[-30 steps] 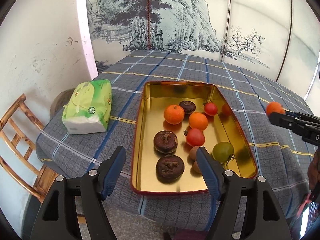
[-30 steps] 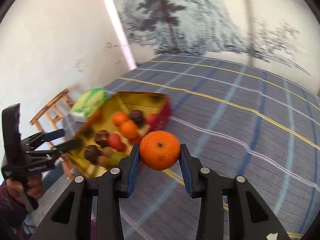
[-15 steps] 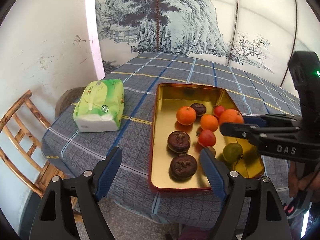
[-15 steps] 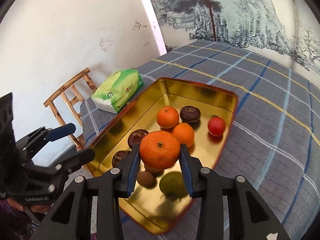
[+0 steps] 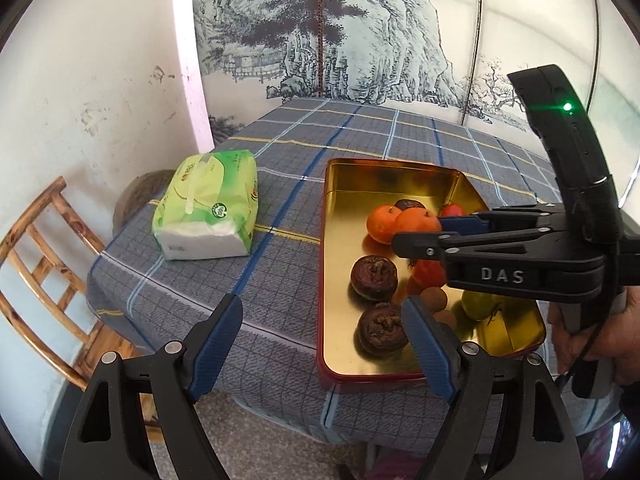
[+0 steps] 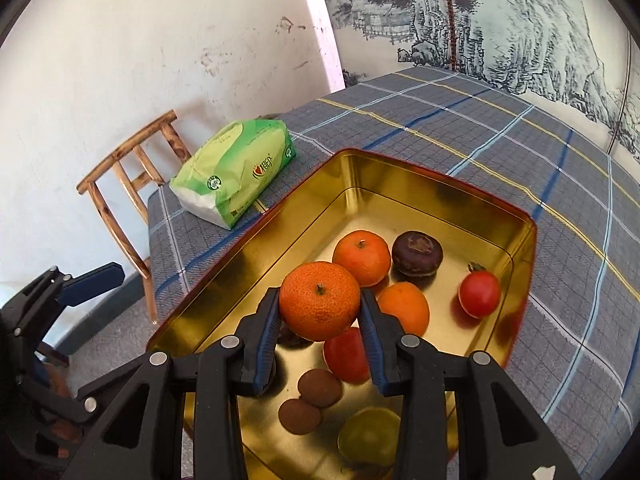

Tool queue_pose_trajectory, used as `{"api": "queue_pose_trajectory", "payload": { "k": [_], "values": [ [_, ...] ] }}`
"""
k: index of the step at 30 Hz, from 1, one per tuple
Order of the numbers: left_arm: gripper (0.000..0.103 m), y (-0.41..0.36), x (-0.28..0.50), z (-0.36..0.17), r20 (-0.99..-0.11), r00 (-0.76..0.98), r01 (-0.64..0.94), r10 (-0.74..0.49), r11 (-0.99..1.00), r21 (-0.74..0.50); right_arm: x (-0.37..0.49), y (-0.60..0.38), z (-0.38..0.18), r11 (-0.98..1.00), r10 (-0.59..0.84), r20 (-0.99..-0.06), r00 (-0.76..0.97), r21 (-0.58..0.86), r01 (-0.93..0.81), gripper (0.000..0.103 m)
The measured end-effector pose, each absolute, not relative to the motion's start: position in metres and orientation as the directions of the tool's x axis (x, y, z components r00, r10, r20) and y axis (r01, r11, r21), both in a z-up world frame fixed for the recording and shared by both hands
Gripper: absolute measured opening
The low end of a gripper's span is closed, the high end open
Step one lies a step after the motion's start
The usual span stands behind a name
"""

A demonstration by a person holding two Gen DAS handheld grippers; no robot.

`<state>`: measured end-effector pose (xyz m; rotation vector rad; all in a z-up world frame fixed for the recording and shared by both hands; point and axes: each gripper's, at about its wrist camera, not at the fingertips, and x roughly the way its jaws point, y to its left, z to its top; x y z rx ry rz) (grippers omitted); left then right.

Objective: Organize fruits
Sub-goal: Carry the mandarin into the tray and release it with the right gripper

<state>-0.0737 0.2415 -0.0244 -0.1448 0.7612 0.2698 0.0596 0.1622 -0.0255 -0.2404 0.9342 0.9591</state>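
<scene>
While left claw (image 5: 322, 344) gapes empty, right claw (image 6: 319, 312) clenched on mandarin (image 6: 319, 300) above gold tray (image 6: 440, 196).

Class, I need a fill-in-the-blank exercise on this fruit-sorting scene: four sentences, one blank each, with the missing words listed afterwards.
1. The right gripper is shut on an ____.
2. The fruits lie in a gold ____.
3. The left gripper is open and holds ____.
4. The green tissue pack lies on the checked ____.

Missing words: orange; tray; nothing; tablecloth
</scene>
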Motion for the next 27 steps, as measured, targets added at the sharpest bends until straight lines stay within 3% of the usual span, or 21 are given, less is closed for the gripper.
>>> {"api": "queue_pose_trajectory", "payload": {
  "k": [27],
  "values": [
    [0.082, 0.245, -0.069, -0.03, -0.708, 0.675, -0.288, 0.205, 0.958, 0.004, 0.072, 0.165, -0.036, 0.614, 0.572, -0.784, 0.24, 0.216, -0.759, 0.038]
  ]
}}
